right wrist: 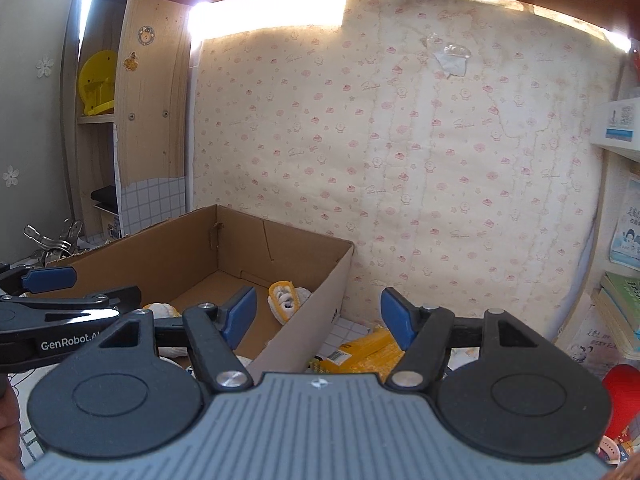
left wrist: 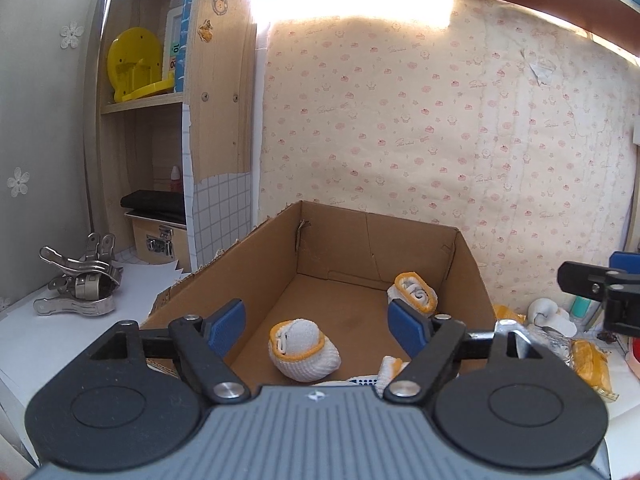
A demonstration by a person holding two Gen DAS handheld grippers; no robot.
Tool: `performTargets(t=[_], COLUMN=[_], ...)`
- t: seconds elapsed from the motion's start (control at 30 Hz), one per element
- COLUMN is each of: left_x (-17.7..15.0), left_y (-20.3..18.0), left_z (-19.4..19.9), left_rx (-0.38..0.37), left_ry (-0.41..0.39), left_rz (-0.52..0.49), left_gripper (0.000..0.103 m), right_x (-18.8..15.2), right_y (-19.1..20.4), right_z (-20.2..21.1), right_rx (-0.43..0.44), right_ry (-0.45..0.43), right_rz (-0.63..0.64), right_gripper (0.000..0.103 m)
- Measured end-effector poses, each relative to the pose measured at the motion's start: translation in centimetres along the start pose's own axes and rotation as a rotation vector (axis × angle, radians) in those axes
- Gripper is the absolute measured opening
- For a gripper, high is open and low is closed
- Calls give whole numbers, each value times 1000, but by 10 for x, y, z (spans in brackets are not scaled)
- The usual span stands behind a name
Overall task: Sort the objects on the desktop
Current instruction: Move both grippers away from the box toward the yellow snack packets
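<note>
An open cardboard box [left wrist: 468, 276] stands on the desk and holds rolled white socks with orange cuffs: one near the front [left wrist: 302, 350], one at the back right [left wrist: 416, 294]. My left gripper [left wrist: 316, 326] is open and empty above the box's near end. My right gripper [right wrist: 318, 316] is open and empty, over the box's right wall [right wrist: 316, 312]. Yellow packets [right wrist: 360, 354] lie on the desk right of the box, below the right gripper. A white rolled sock [left wrist: 548, 314] lies beside them.
Metal clips [left wrist: 80, 284] lie on the desk at the left. A shelf unit behind holds a yellow object [left wrist: 134, 64] and a latched box [left wrist: 160, 236]. Books [right wrist: 620, 308] and a red object [right wrist: 622, 400] are at the right. Patterned wallpaper backs the desk.
</note>
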State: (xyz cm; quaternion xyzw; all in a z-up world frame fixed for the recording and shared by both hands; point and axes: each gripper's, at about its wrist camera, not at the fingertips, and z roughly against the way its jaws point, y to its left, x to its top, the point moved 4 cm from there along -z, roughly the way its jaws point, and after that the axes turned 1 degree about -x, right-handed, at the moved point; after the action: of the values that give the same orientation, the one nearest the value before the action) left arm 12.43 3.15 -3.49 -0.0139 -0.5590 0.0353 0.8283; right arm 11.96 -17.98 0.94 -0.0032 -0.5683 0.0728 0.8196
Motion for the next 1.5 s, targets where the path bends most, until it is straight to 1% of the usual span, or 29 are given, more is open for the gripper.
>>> performTargets(t=[0.1,0.17,0.3,0.5,0.7,0.83,1.07,1.1,1.13,1.2,1.23,1.3,1.4,1.5], left_x=[-1,-1,-3,-16,-36,-50,-70,-72,-74,-76,-76,-77,-82,-87], left_y=[-2,-6,-23,-66,-106,-127,-157,-161,-165,-172,-176,-182,-196,-206], left_z=[5,10,19,34,45,48,36,33,32,30,31,31,31,21], left_rx=[-10,-36,-91,-213,-299,-342,-361,-356,-340,-335,-342,-368,-379,-364], left_ry=[-9,-20,-37,-51,-58,-62,-33,-31,-51,-59,-62,-55,-69,-50], left_rz=[12,20,29,-24,-88,-117,-181,-190,-210,-236,-240,-241,-284,-296], left_gripper=[81,82,82,82,82,83,84,86,88,95,96,96,96,96], right_x=[-7,-13,-31,-56,-72,-84,-98,-99,-100,-101,-102,-103,-105,-107], right_y=[-19,-34,-55,-84,-110,-122,-136,-138,-139,-142,-144,-147,-153,-159], right_z=[10,15,21,30,40,40,34,34,33,32,32,31,29,28], right_rx=[-47,-77,-116,-178,-223,-237,-244,-245,-246,-246,-248,-251,-254,-266], right_ry=[-3,-3,27,64,77,98,130,131,132,134,135,135,137,138], right_rz=[-17,-44,-67,-94,-130,-144,-161,-164,-166,-171,-173,-178,-190,-193], right_gripper=[71,71,71,71,71,71,71,71,71,71,71,71,71,71])
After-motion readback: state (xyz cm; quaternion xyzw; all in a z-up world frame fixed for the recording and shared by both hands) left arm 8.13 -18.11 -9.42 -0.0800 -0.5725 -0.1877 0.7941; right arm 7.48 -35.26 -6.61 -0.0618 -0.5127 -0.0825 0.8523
